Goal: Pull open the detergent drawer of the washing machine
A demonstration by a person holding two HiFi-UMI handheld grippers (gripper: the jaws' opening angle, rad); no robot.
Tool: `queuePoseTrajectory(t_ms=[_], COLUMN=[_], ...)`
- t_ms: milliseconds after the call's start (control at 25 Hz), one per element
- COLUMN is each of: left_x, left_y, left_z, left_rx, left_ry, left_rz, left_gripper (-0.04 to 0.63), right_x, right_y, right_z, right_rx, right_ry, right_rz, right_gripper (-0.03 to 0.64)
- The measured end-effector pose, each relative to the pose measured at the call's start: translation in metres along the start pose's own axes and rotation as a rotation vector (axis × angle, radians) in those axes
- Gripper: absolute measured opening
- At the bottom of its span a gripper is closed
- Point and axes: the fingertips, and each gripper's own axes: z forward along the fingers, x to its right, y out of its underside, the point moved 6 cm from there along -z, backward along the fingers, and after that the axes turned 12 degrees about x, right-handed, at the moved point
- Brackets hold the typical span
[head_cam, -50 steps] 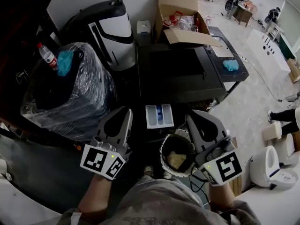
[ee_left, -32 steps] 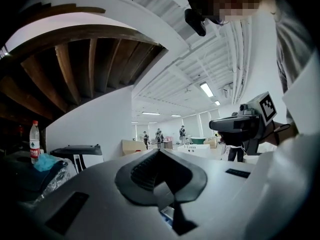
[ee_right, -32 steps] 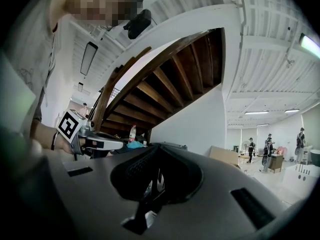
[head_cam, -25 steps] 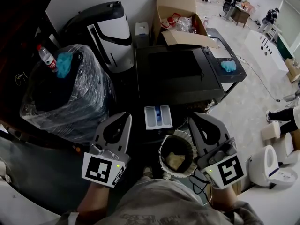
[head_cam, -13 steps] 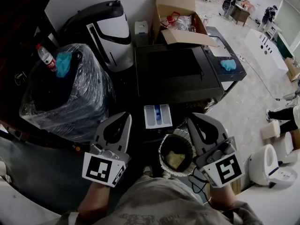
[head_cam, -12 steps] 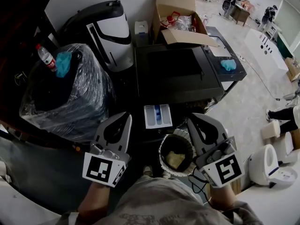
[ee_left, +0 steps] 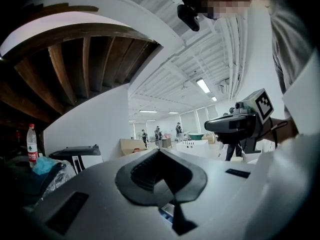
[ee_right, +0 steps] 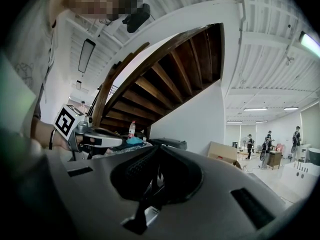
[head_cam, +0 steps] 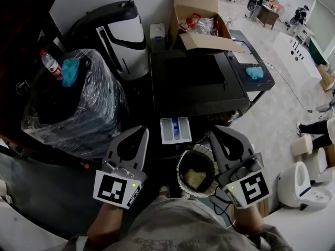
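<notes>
The black washing machine (head_cam: pixel 199 82) stands in front of me in the head view. Its white detergent drawer (head_cam: pixel 175 130), with blue inserts, sticks out of the front toward me. My left gripper (head_cam: pixel 142 131) hovers just left of the drawer, shut and empty. On the drawer's right my right gripper (head_cam: pixel 213 132) is held level with it, also shut and empty. Neither touches the drawer. In the left gripper view the jaws (ee_left: pixel 159 151) meet, and the right gripper (ee_left: pixel 240 124) shows off to the side. The right gripper view shows its jaws (ee_right: pixel 159 149) together.
A round basket (head_cam: pixel 195 174) with scraps sits on the floor below the drawer, between my hands. Left is a plastic-wrapped black bin (head_cam: pixel 73 109) with a water bottle (head_cam: pixel 51 63) and blue cloth (head_cam: pixel 69 68). An open cardboard box (head_cam: pixel 196 14) rests behind the machine.
Both grippers have stayed beside the pulled-out drawer with jaws shut; only the head view has shifted slightly.
</notes>
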Motion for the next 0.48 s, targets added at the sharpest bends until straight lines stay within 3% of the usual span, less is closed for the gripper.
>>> queuePoseTrajectory(t_ms=[480], left_x=[0.0049], left_y=[0.0011], left_z=[0.0046], left_rx=[-0.008], left_ry=[0.001], left_rz=[0.025], left_gripper=[0.015], right_x=[0.0087], right_y=[0.0015], right_z=[-0.0040], right_rx=[0.026], right_ry=[-0.002], right_rz=[0.015], right_gripper=[0.032])
